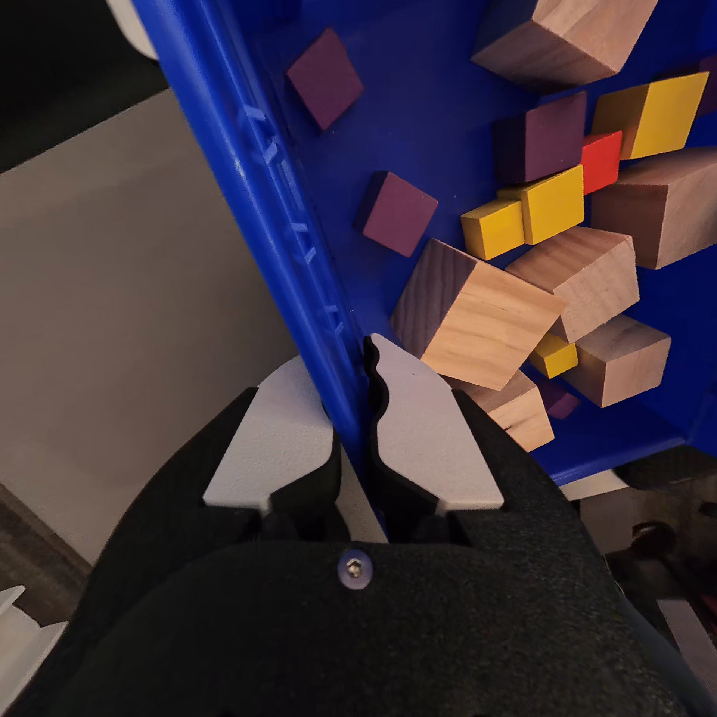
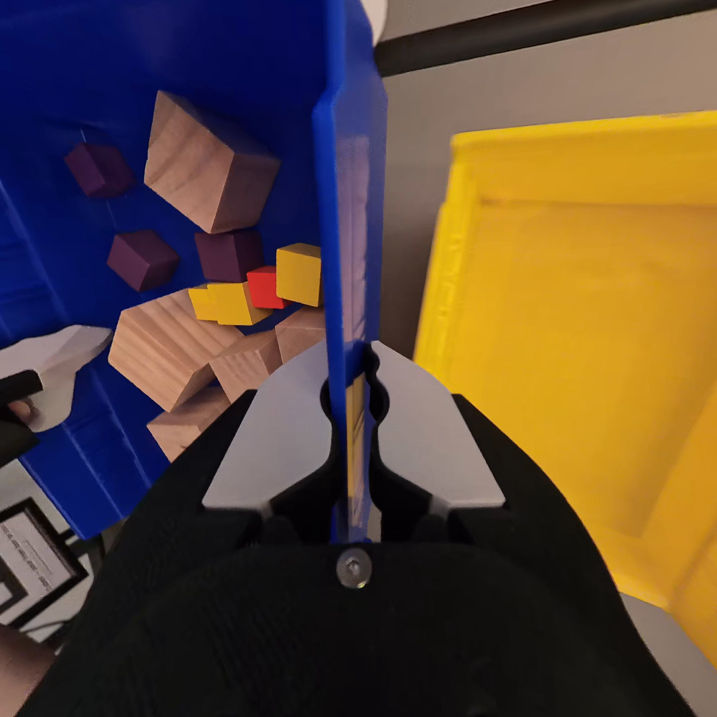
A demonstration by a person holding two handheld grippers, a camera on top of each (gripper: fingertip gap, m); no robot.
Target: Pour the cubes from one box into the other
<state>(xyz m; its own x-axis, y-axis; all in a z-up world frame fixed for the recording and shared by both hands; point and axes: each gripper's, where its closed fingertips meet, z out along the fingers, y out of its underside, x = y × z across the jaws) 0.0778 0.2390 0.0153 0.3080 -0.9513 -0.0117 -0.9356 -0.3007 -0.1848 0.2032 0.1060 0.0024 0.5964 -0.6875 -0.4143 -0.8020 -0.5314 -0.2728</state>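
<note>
Black grippers, pale grey fingers (image 1: 426,426)

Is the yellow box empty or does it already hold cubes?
Empty as far as shown: the yellow box shows only bare floor.

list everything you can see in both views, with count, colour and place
blue box: one, blue, gripped on two opposite walls, holds all the cubes
wooden cubes: at least five, plain wood, large, in the blue box
purple cubes: at least four, small, in the blue box
yellow cubes: at least four, small, among the wooden ones
red cube: one, small, between yellow cubes
yellow box: one, yellow, empty as far as shown, right of the blue box
table: grey, under both boxes
left gripper: shut on the blue box's wall
right gripper: shut on the opposite wall
</note>
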